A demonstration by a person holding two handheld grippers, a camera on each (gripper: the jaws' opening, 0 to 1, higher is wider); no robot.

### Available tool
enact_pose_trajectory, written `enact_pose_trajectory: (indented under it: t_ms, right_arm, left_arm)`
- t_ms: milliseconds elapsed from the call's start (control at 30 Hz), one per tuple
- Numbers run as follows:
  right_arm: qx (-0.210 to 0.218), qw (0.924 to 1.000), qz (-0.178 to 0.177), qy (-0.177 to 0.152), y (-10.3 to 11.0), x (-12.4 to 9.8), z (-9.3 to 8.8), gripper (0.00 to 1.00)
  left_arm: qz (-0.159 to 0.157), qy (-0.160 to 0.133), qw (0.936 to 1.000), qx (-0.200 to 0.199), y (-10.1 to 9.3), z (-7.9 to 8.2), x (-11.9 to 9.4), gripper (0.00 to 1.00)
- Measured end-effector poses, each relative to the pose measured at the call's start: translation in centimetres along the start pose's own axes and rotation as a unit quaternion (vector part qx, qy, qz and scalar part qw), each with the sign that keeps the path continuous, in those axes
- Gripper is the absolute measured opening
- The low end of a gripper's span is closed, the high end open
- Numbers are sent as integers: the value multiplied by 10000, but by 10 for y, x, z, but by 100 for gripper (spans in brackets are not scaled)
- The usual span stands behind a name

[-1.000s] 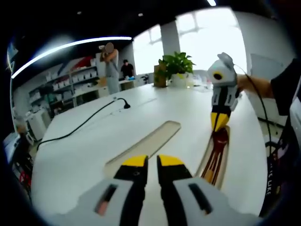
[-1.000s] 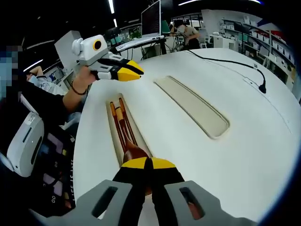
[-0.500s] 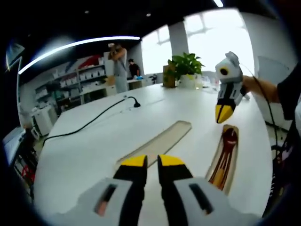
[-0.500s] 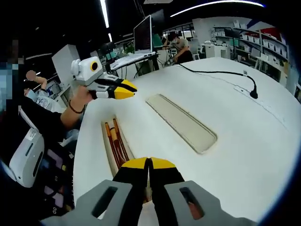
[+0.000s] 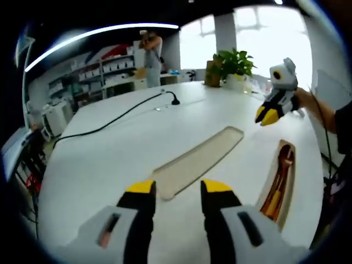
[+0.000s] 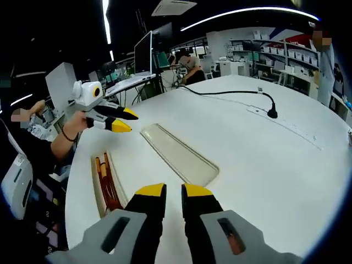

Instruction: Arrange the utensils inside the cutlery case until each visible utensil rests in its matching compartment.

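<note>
Lying in narrow case tray (image 6: 99, 184), wooden utensils (image 6: 109, 184), both grippers' yellow-tipped jaws apart, smooth white table (image 6: 258, 159)

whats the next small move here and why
Probably bring the left tool, whose jaws stand apart and empty, over to the narrow compartment holding the utensils. They all lie bunched there, while the wide compartment beside it is bare, so one likely needs moving across.

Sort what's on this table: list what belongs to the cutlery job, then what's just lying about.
Job:
- long tray holding brown utensils
- empty beige lid-like tray
- left gripper, jaws apart
- right gripper, jaws slightly apart

Lying about:
- black power cable
- potted plant
- white table
</note>
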State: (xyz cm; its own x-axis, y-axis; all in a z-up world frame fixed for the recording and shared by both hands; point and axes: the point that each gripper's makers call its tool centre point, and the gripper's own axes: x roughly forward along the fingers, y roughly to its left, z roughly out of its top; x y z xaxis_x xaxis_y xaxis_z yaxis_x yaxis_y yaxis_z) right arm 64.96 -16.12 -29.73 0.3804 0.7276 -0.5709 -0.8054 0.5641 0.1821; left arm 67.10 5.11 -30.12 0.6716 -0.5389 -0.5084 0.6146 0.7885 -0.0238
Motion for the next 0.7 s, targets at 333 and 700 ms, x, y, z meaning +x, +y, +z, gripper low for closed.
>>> enact_pose_trajectory:
  t_ms: [333, 700]
  right_arm:
    - [64, 9983, -526, 221, -36, 11, -5, 20]
    - [-4, 9964, -780, 334, -50, 25, -6, 21]
  left_arm:
    - [-144, 107, 9977, -660, 9, -4, 18, 48]
    - [-310, 146, 9954, -891, -2, -9, 24, 55]
